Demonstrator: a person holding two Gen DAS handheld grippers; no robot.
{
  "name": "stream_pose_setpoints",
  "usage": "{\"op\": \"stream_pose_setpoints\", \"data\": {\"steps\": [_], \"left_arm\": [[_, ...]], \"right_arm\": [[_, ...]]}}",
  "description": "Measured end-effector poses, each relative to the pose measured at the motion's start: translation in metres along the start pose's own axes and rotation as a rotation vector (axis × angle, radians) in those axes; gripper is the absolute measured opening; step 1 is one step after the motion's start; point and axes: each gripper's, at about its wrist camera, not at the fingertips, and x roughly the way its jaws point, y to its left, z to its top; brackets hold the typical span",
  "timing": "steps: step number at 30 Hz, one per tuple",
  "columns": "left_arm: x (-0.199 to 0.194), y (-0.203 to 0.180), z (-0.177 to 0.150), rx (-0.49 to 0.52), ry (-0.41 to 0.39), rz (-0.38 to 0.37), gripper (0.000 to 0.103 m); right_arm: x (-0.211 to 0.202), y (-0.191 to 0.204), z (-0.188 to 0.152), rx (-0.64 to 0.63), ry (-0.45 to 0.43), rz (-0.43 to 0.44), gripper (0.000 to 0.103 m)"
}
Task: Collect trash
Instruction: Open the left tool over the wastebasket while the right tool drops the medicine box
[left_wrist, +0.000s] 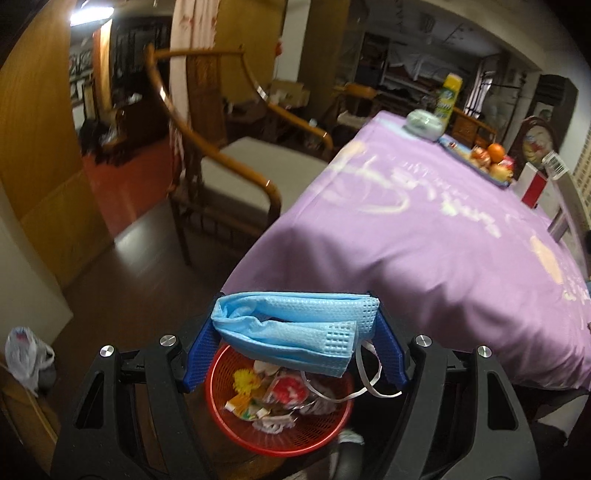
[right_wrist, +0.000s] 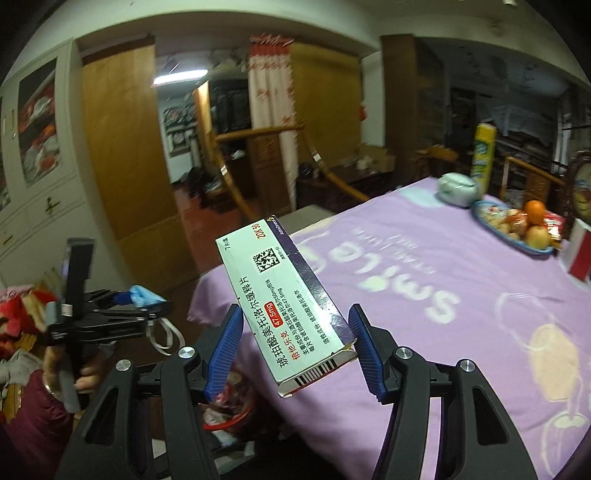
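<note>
Beside the near corner of the table draped in a lilac printed cloth (left_wrist: 424, 229), the left gripper (left_wrist: 295, 339) hangs over a round red plastic mesh wastebasket (left_wrist: 280, 432) standing on the dark floor just off that corner. Its blue ribbed fingers (left_wrist: 201, 354) clamp a crumpled pale-blue disposable face mask (left_wrist: 291, 328) stretched across the gap between them, and the mask's white ear loops (left_wrist: 365, 384) dangle toward the basket, which already holds wrappers and scraps of paper. In the right wrist view the same tool (right_wrist: 142, 301) appears to the left of the table corner, gripped by a hand (right_wrist: 86, 373) emerging from a maroon sleeve. The right gripper (right_wrist: 297, 345) sits over the table's near edge, its jaws partly closed on a white and dark-purple cardboard medicine box (right_wrist: 284, 302) printed with Chinese text and a barcode; the box stands tilted, its barcode end lowest between the fingers. Part of the red basket (right_wrist: 229, 421) shows below it, beside the hanging cloth. Toward the far end of the table rest a blue oval plate of fruit (right_wrist: 517, 229), a pale-green lidded container (right_wrist: 458, 188) and a tall yellow bottle (right_wrist: 482, 155). A wooden armchair with a grey cushion (left_wrist: 243, 173) stands at the table's left side.
</note>
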Motion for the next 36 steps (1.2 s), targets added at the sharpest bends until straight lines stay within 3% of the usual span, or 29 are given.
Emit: {"op": "stream_pose_setpoints", "data": {"steps": [5, 7, 11, 20, 29, 32, 36], "left_arm": [[0.037, 0.018, -0.026, -0.02, 0.105, -0.005, 0.075], [0.05, 0.024, -0.033, -0.038, 0.135, 0.016, 0.088], [0.063, 0.042, -0.044, -0.086, 0.17, 0.049, 0.092], [0.049, 0.078, -0.043, -0.117, 0.096, 0.254, 0.096], [0.053, 0.111, -0.053, -0.172, 0.118, 0.292, 0.096], [0.054, 0.115, -0.057, -0.178, 0.125, 0.295, 0.096], [0.053, 0.116, -0.059, -0.171, 0.129, 0.304, 0.096]], "right_arm": [[0.04, 0.037, -0.007, -0.066, 0.1, 0.054, 0.058], [0.051, 0.047, -0.011, -0.074, 0.134, 0.071, 0.058], [0.074, 0.063, -0.017, -0.084, 0.2, 0.092, 0.058], [0.113, 0.093, -0.027, -0.161, 0.305, 0.139, 0.058], [0.153, 0.133, -0.036, -0.231, 0.392, 0.178, 0.059], [0.165, 0.141, -0.038, -0.237, 0.413, 0.183, 0.071], [0.169, 0.142, -0.043, -0.256, 0.415, 0.166, 0.07]]}}
